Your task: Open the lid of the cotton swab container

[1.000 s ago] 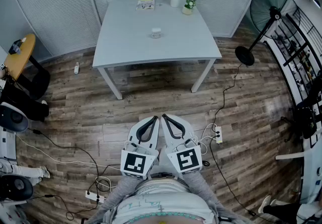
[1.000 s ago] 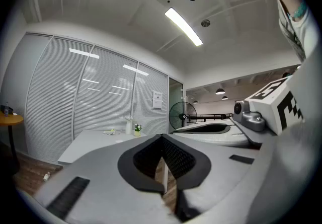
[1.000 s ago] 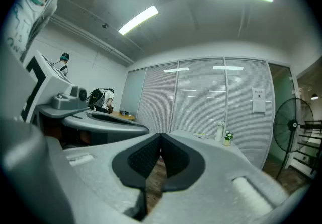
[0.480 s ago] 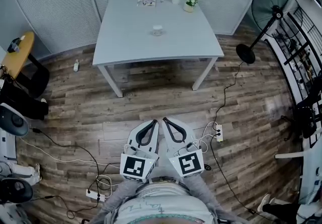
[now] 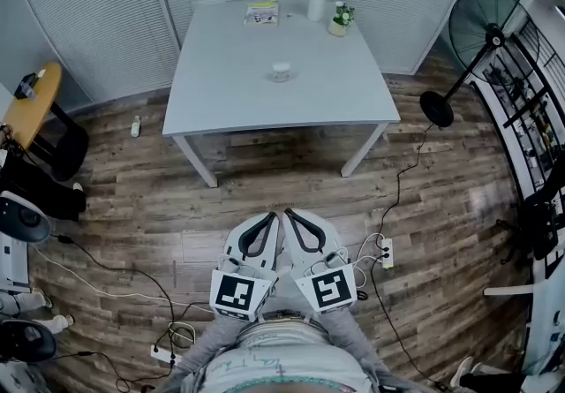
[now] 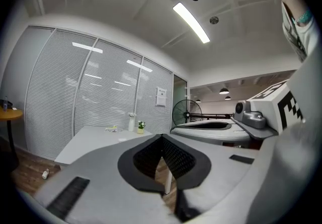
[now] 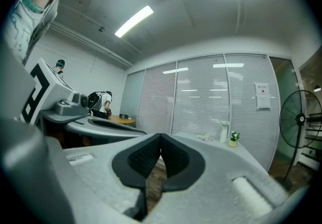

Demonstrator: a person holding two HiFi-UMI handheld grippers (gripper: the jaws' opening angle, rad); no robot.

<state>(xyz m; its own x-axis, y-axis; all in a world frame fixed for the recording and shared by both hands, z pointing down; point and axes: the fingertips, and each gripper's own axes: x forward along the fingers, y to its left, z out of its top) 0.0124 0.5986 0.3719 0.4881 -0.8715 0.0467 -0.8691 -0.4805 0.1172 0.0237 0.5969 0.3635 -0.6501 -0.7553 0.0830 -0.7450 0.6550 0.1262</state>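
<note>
The cotton swab container [image 5: 282,72] is a small white round tub with its lid on, standing alone near the middle of the pale grey table [image 5: 221,91]. I stand on the wooden floor well short of the table. Both grippers are held side by side in front of my body, level and pointing at the table. The left gripper [image 5: 273,216] [image 6: 162,138] is shut with nothing in it. So is the right gripper [image 5: 289,214] [image 7: 161,137], its pads pressed together. The table's far end [image 7: 211,143] shows beyond the right jaws.
At the table's far edge stand a white spray bottle [image 5: 317,1], a small potted plant [image 5: 339,22] and a flat packet [image 5: 261,13]. A standing fan [image 5: 481,34] is at the right, a round wooden side table [image 5: 31,104] at the left. Cables and a power strip [image 5: 386,252] lie on the floor.
The table has come nearer in the head view and shifted slightly right as I moved toward it. Both grippers travelled with me, still shut and side by side.
</note>
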